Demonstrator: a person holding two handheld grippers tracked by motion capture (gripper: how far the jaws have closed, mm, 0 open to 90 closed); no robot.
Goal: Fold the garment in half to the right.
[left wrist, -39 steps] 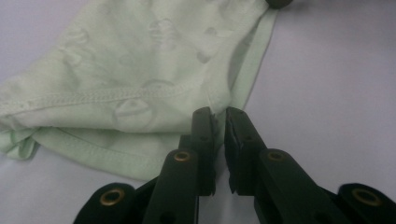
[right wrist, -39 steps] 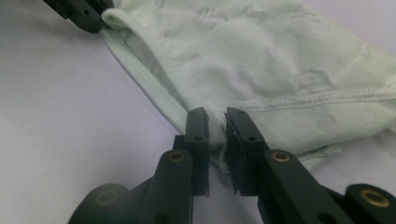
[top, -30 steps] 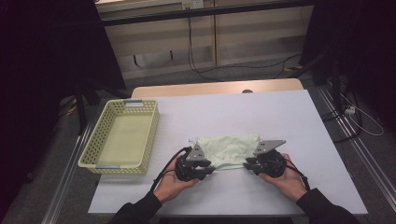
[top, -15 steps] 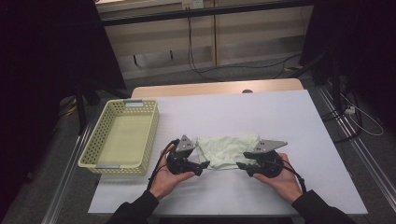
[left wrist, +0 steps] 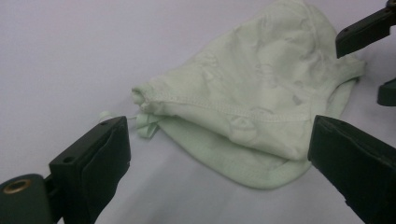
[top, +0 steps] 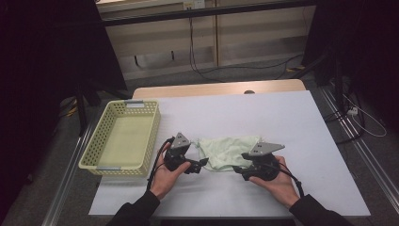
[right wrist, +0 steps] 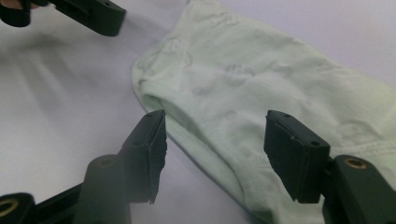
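A pale green cloth garment (top: 229,149) lies crumpled flat on the white table (top: 282,117), near its front middle. My left gripper (top: 201,164) rests at the cloth's left end. In the left gripper view its jaws (left wrist: 218,128) stand wide apart and have just been opening; the cloth (left wrist: 252,93) lies ahead of them, untouched. My right gripper (top: 238,169) sits at the cloth's near right edge. Its jaws (right wrist: 215,119) have just been opening too and straddle the hem of the cloth (right wrist: 261,79) without pressing on it.
A yellow perforated basket (top: 156,134), empty, stands at the table's left edge. The table's wooden back edge (top: 221,88) runs behind. Cables (top: 244,70) lie on the floor beyond it, and dark stands flank both sides.
Both grippers have let go of the cloth and opened their jaws. The left hand has drawn a little to the left, and the cloth has slackened from stretched to crumpled.
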